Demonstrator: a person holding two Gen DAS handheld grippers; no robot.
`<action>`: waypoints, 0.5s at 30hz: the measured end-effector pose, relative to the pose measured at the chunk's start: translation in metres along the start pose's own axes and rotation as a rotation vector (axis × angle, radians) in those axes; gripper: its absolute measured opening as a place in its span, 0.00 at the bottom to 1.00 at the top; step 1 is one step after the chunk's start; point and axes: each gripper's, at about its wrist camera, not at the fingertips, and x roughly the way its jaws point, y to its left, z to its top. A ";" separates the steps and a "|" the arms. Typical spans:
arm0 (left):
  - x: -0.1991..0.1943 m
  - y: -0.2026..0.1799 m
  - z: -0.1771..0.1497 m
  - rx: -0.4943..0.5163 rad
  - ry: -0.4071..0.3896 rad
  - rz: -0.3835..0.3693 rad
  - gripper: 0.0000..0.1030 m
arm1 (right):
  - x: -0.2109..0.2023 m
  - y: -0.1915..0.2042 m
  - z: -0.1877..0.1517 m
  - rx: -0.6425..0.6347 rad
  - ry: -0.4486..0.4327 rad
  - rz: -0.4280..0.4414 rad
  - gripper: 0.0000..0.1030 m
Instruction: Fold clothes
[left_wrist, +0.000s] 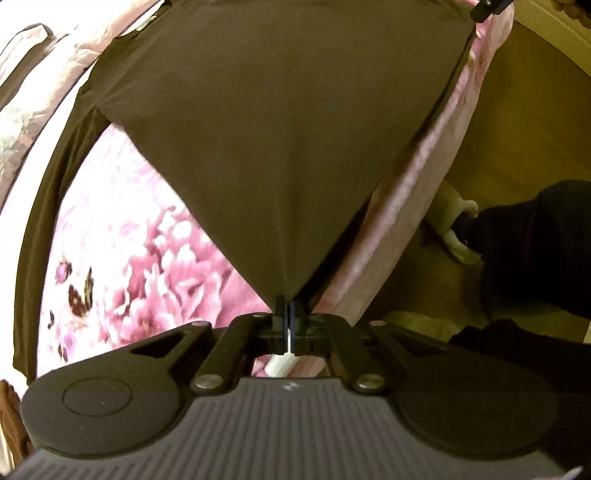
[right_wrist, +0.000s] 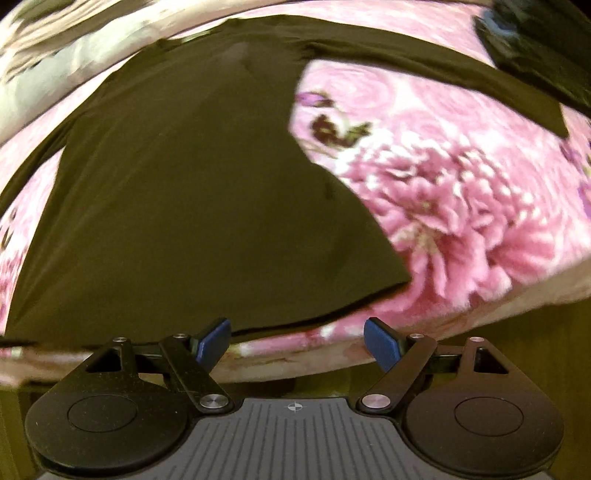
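My left claw (left_wrist: 288, 314) is clenched on a corner of the dark shirt (left_wrist: 280, 122), and the cloth fans out taut from my fingertips and rises away over the bed's edge. My right claw (right_wrist: 297, 341) is released, its blue pads (right_wrist: 382, 343) spread wide, level with the near edge of the bed (right_wrist: 461, 206); the shirt's hem lies just beyond them, untouched. Farther off, the shirt (right_wrist: 192, 177) spreads flat across the pink floral bedspread, one sleeve reaching right toward my left claw (right_wrist: 532, 40), blurred at the far corner. Beside the bed lies bare floor (left_wrist: 517, 122).
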 end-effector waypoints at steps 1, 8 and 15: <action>0.002 0.000 0.003 -0.003 -0.001 -0.006 0.00 | 0.000 -0.005 0.000 0.031 -0.011 -0.009 0.80; 0.012 -0.001 0.005 0.012 0.032 -0.028 0.00 | 0.003 -0.042 0.017 0.127 -0.113 -0.012 0.80; 0.009 0.011 0.004 -0.022 0.066 -0.044 0.03 | 0.036 -0.059 0.040 0.018 0.002 0.129 0.46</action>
